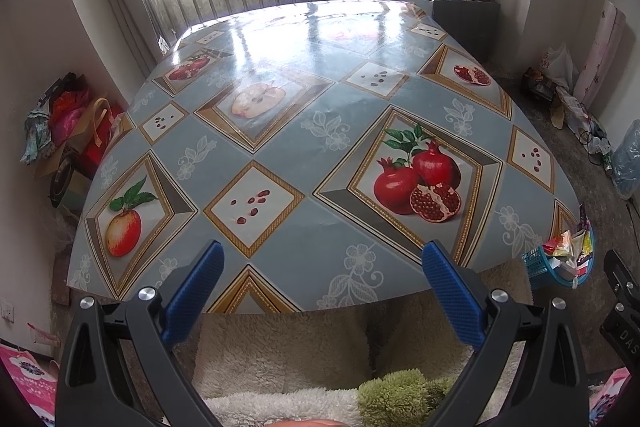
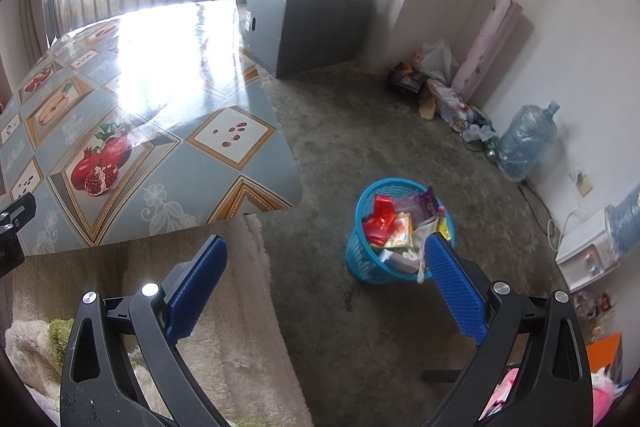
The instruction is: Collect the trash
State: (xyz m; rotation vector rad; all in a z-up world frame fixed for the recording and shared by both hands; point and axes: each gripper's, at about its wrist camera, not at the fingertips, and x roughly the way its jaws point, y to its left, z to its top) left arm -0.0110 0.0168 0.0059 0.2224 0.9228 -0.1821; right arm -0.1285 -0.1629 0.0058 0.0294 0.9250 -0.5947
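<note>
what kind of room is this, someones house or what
Most likely a lived-in room of a home, used for dining and storage. A table under a fruit-print oilcloth fills the middle, a big water jug stands by the wall, and a blue basket of wrappers sits on the bare concrete floor.

The letters "DAS" are seen on a black gripper part (image 1: pixel 624 337) at the right edge of the left wrist view. Print on the basket's wrappers (image 2: pixel 404 223) cannot be read.
</note>
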